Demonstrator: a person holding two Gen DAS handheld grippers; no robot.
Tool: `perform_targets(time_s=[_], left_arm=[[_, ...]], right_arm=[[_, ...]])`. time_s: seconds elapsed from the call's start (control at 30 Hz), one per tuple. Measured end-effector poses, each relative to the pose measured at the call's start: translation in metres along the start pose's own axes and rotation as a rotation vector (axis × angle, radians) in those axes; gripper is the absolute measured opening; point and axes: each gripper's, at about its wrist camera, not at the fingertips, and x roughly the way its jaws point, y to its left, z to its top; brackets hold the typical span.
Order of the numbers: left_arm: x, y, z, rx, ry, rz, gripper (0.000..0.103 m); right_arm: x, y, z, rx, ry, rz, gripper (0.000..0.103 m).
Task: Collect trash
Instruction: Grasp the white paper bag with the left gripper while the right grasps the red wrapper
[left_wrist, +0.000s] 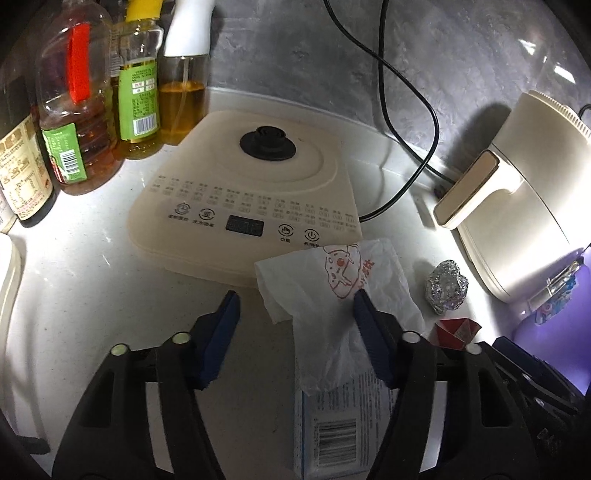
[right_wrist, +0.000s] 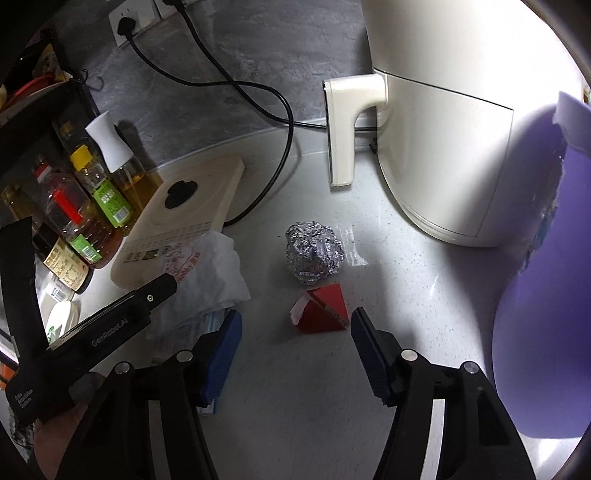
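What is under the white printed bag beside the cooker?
Under the white printed bag lies a light blue carton, its barcode end sticking out. The bag's far corner overlaps the induction cooker. The carton's remainder is covered.

A flat cream induction cooker (left_wrist: 243, 192) lies on the white countertop (left_wrist: 92, 266). Beside it stand plastic oil bottles (left_wrist: 79, 122). A cream air fryer (right_wrist: 443, 122) stands near the grey wall (left_wrist: 461, 62), black cables (left_wrist: 406, 96) between.
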Motion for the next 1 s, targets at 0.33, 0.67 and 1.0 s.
perform_targets(time_s=[0.33,0.67,1.0], left_arm=[[-0.004,-0.01,0.0,0.04,-0.016,0.013,0.011],[-0.03,-0.018,0.008,0.054,-0.073,0.031,0.007],[-0.071,-0.039,0.015,0.079,-0.14,0.006,0.007]], right_arm=[[0.02,-0.008,0.003,-0.006,0.03,-0.032,0.061],[0.009,-0.007,0.006,-0.028,0.027,-0.014,0.014],[-0.059,0.01,0.007,-0.08,-0.082,0.057,0.001]])
